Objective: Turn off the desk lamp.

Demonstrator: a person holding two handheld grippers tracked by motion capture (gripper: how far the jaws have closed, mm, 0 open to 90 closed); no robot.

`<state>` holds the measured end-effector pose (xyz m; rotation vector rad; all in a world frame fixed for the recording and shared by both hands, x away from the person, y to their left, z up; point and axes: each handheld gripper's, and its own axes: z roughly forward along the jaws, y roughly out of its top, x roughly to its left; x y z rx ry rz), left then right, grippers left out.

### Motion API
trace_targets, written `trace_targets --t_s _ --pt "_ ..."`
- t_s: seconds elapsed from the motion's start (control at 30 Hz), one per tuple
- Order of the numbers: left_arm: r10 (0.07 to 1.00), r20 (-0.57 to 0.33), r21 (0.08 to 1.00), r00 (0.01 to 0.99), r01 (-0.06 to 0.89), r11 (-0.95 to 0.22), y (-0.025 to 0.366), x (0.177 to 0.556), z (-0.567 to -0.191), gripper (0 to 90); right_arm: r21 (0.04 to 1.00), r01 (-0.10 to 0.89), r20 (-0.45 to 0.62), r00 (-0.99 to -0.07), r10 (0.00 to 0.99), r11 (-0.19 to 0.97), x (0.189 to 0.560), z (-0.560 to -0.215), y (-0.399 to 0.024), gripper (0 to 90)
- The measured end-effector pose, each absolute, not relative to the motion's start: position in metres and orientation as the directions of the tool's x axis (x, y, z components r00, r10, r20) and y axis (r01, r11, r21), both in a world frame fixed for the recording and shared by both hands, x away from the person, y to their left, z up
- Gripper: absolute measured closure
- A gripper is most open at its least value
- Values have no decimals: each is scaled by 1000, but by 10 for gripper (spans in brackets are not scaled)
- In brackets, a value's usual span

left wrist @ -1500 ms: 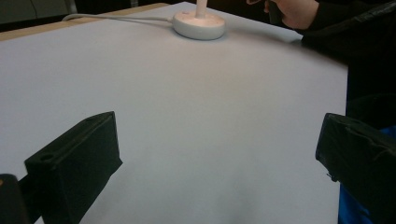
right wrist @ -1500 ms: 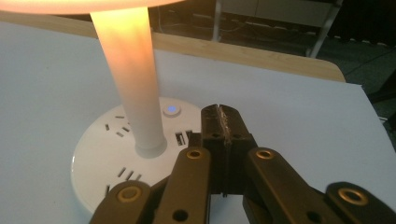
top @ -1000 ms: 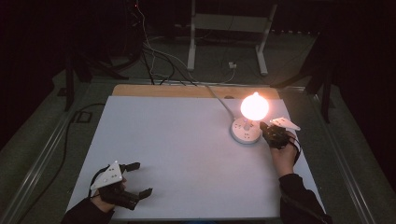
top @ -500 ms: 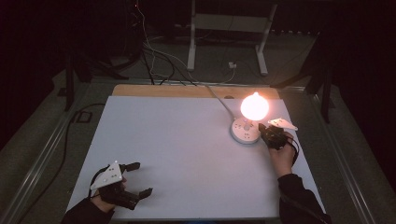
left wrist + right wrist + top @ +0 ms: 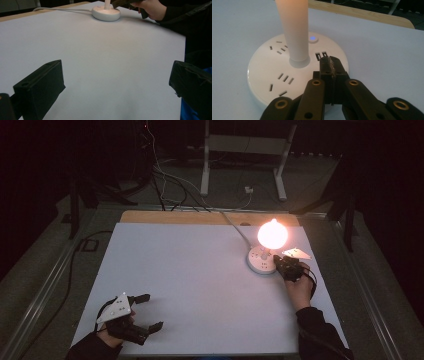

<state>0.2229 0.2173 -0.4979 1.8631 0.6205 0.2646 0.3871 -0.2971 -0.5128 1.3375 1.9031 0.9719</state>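
Note:
A lit lamp with a glowing round bulb (image 5: 272, 234) stands on a round white socket base (image 5: 260, 260) at the right of the white table. In the right gripper view the base (image 5: 269, 75) shows plug slots, a small blue-lit button (image 5: 313, 38) and the lamp's white stem (image 5: 294, 30). My right gripper (image 5: 331, 62) is shut with nothing between its jaws, its tip just over the base's near rim; from above, the right gripper (image 5: 278, 260) sits at the base's right edge. My left gripper (image 5: 150, 311) stands open at the front left, over bare table.
A white cable (image 5: 235, 227) runs from the base toward the back edge, where a wooden strip (image 5: 200, 217) shows. In the left gripper view, a hand in a dark sleeve (image 5: 152, 8) is beside the base (image 5: 106, 13). Dark floor with cables and a stand lies beyond.

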Motion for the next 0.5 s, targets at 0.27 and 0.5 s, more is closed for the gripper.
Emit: trace_targets --t_s 0.27,0.5 --pt "532 -112 920 840 290 -264 217 223 -498 4 836 500 -74 -305 949 226 387 -513 -298 900" --pt "530 -113 920 840 289 -263 217 223 -498 4 842 490 -73 -314 947 227 386 -515 -299 900"
